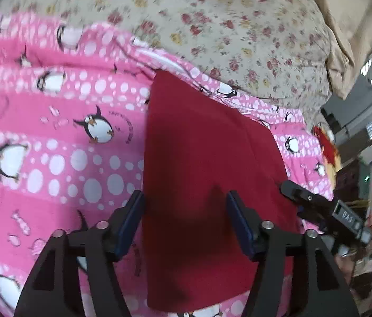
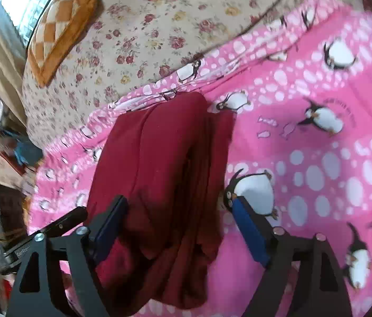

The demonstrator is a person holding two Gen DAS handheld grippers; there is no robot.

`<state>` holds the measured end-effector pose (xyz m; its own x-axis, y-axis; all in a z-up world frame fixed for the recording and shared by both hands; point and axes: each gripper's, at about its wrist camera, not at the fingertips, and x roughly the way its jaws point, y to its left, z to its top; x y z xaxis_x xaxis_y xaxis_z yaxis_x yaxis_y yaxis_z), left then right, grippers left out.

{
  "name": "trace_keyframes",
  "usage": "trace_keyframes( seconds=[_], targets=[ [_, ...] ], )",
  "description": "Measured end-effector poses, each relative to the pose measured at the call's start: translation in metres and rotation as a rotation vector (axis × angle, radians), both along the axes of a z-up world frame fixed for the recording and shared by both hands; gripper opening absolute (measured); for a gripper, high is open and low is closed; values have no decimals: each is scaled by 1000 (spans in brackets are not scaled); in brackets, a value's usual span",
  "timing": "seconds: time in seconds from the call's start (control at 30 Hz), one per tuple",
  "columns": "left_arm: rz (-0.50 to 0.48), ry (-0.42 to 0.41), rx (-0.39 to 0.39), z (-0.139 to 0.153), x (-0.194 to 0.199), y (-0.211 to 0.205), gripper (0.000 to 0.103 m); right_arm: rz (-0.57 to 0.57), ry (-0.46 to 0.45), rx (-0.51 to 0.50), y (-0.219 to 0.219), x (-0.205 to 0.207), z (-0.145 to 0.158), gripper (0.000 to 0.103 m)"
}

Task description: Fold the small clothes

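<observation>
Bedding: pink penguin sheet [image 1: 54, 137] over a floral quilt [image 1: 238, 26]; no containers seen. Dark red garment [image 1: 207, 158] lies lengthwise on the sheet, apparently part-folded. Left claw [image 1: 184, 203] and right claw [image 2: 179, 208] hover spread, pinching nothing. Next move likely calls for gripping the near hem.
</observation>
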<state>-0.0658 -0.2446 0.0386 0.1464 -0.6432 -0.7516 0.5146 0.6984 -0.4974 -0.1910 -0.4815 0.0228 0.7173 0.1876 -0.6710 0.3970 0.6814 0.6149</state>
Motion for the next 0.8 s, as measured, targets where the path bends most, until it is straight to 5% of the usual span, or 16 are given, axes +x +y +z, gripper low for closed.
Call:
trace_keyframes(
  seconds=[0.23,0.3,0.43,0.8],
  targets=[
    [-18,108,-45,-26,11,-13,54,105,18,-38,12,35,-16,88],
    [-9,130,-55,-27,13,-11,49,118,21,-72,17,39,-13,76],
    [-26,64,-35,-12,4,-7,29,133,3,-131,30,38,5,52],
    [0,5,1,43,-50,73,24,247,-64,-67,92,7,48,50]
  ],
)
